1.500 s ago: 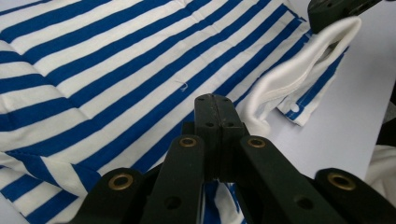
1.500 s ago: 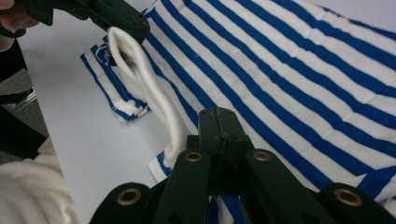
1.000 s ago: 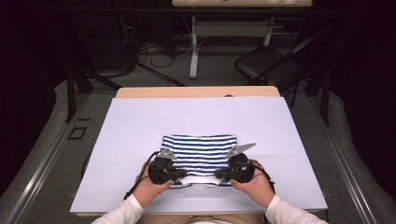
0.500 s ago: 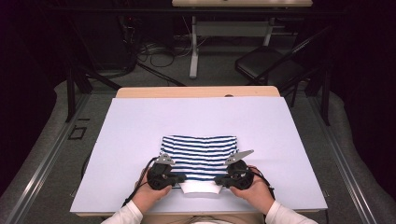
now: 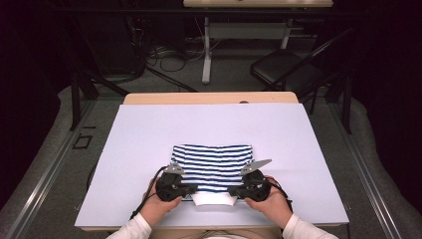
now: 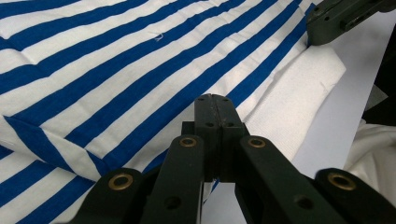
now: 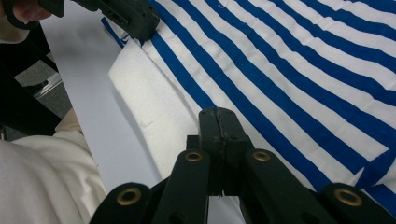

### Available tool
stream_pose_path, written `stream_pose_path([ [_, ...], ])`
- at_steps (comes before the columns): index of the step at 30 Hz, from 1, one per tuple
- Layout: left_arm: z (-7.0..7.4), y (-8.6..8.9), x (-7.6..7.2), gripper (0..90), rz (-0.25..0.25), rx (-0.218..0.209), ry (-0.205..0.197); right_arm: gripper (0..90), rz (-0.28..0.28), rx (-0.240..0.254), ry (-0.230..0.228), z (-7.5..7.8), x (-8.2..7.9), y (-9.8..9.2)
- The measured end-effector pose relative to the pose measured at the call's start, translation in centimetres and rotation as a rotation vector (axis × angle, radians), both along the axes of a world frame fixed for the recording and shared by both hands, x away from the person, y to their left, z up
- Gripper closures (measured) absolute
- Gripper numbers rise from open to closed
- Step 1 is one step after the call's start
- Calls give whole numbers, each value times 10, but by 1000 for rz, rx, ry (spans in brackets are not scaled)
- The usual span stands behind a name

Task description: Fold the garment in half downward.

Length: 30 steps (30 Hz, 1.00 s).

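Observation:
A blue-and-white striped garment (image 5: 211, 164) lies folded on the white table (image 5: 144, 129), near its front edge. A plain white part (image 5: 214, 200) sticks out from its near edge. My left gripper (image 5: 191, 188) is shut on the garment's near left edge and my right gripper (image 5: 233, 189) on its near right edge, tips pointing toward each other. In the left gripper view the jaws (image 6: 215, 100) meet over the stripes (image 6: 116, 70), with the right gripper (image 6: 345, 18) beyond the white part (image 6: 299, 93). In the right gripper view the jaws (image 7: 218, 114) are pressed together; the left gripper (image 7: 126, 16) is ahead.
The table's wooden back edge (image 5: 209, 97) is far from the garment. A black folding chair (image 5: 283, 69) and cables (image 5: 169, 55) are on the floor behind. The person's white sleeves (image 5: 132, 229) rest at the front edge. White tabletop lies open on all sides of the garment.
Both grippers have drawn back toward the person with the garment's near edge. The white part has come out from under the stripes.

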<state>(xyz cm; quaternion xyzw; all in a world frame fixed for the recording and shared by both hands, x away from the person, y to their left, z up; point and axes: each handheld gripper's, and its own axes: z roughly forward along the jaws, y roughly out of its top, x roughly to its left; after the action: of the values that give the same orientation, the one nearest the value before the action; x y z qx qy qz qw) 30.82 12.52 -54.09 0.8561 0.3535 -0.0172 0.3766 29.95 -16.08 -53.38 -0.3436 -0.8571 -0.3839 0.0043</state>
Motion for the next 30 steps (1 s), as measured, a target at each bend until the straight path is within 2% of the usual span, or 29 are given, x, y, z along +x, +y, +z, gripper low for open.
stream_pose_path([
  [8, 5, 4, 2, 900, 18, -5, -8, 900, -5, 9, -9, 2, 2, 0],
  [17, 12, 9, 8, 900, 43, -12, -11, 900, -28, 26, -29, 11, 7, -5],
  [30, 23, 16, 24, 900, 81, 20, -37, 896, -34, 20, -35, 19, 14, -5],
])
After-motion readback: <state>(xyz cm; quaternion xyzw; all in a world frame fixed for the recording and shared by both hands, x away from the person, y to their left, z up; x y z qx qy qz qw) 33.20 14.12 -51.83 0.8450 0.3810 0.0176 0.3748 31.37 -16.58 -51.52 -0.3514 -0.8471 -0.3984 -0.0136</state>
